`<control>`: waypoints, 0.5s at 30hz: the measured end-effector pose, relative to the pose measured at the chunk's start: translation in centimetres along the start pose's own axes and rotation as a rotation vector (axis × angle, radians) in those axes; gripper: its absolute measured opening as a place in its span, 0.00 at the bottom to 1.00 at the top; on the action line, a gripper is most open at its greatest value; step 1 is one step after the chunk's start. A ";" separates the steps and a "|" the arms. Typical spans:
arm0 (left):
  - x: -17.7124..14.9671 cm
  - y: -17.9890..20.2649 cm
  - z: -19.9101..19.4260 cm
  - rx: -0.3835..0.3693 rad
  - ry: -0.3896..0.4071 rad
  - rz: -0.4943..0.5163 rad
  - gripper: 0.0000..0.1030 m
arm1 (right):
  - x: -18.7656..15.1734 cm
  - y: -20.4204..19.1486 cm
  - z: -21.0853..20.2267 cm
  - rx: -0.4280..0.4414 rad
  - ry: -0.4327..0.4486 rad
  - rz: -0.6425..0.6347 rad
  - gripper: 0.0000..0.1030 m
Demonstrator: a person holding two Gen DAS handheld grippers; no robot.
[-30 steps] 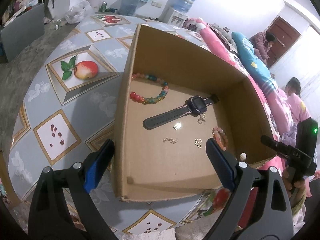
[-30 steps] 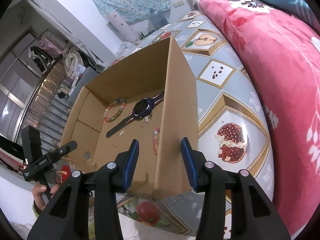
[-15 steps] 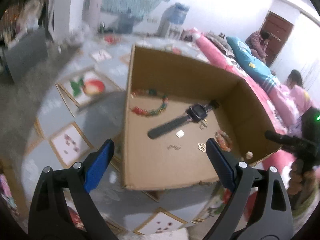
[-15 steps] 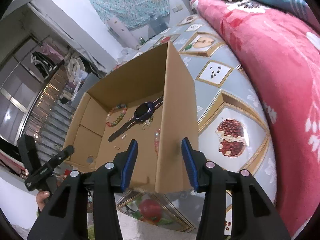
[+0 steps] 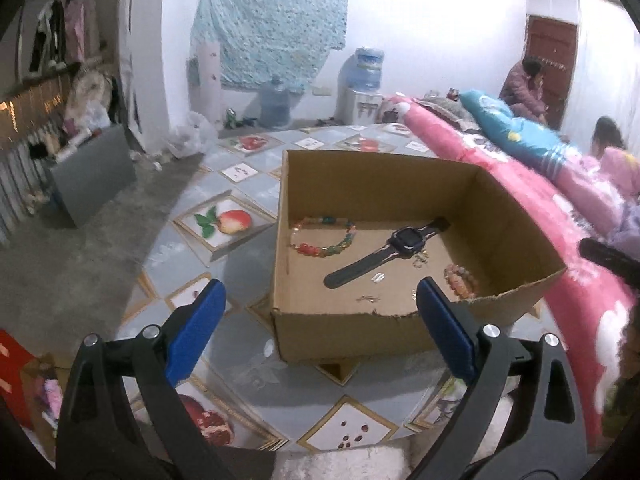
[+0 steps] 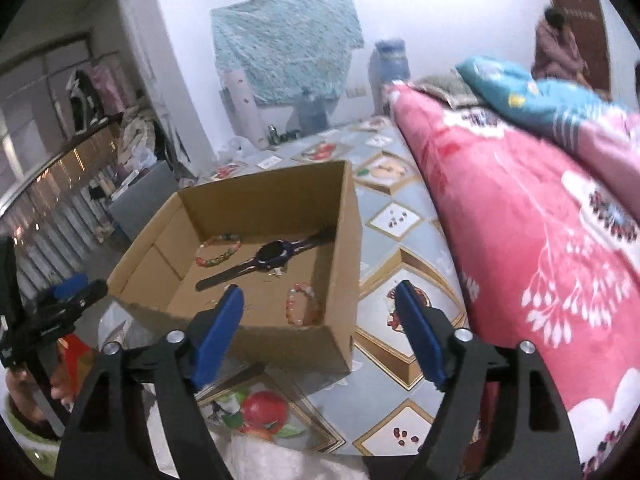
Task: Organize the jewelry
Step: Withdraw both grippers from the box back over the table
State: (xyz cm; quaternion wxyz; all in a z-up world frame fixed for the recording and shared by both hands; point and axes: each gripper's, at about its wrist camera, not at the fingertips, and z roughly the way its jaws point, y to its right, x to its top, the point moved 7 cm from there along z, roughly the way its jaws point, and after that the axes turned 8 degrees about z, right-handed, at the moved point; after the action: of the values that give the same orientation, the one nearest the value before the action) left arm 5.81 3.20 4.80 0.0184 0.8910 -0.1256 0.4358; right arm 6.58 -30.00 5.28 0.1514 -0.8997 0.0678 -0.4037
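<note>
Nearest to us in the left wrist view, our left tongs (image 5: 318, 328) hang spread wide with nothing between the blue pads (image 5: 194, 334), above the near part of the counter (image 5: 248, 344) with its fruit-patterned cloth. In the right wrist view, our right tongs (image 6: 320, 326) are likewise parted and empty, one pad over the near wall of the box and the other over the counter cloth (neither touches anything we can see).

Just beyond the tongs sits an open cardboard box (image 5: 348, 336) on the counter, its near rim torn. Inside, on the box floor, lies the jewelry. At about 4 o'clock from the box centre, against the right wall, is a pink bead bracelet (image 5: 461, 281). Near the front rim lie a few small metal pieces (image 5: 368, 299), too small to identify. Across the middle, a dark wristwatch (image 5: 390, 250) lies flat, strap stretched from 7 o'clock to 1 o'clock. At 10 o'clock, by the left wall, lies a multicoloured bead bracelet (image 5: 325, 236) in an open loop.

To the right of the counter, at 3 o'clock, runs a bed with a pink floral quilt (image 6: 520, 240). Farther off, at 12 o'clock, a water dispenser (image 5: 366, 80) stands against a white wall beside a pale blue hanging cloth (image 5: 268, 28).
</note>
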 end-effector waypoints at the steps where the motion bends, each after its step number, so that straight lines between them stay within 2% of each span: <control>1: 0.1 0.3 -0.4 0.032 0.008 0.016 0.90 | -0.2 -0.5 -0.3 -0.003 0.008 -0.023 0.80; 3: 0.3 1.1 -1.1 0.046 0.031 0.044 0.90 | -0.6 -1.5 -0.9 -0.005 0.019 -0.063 0.82; 8: 0.8 2.6 -1.5 0.057 0.026 0.103 0.90 | -1.6 -3.5 -1.8 -0.014 0.044 -0.112 0.86; 12: 0.7 3.8 -1.4 0.057 0.020 0.109 0.90 | -2.1 -4.2 -2.3 -0.051 0.082 -0.129 0.93; 15: 0.3 4.5 -1.0 0.049 -0.005 0.102 0.90 | -2.9 -5.0 -2.2 -0.053 0.079 -0.158 0.94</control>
State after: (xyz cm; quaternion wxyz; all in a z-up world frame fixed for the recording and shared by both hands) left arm 4.17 -1.11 5.32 -0.0259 0.8848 -0.1601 0.4369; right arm 3.00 -25.09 6.29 0.0924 -0.8893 0.0131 -0.4477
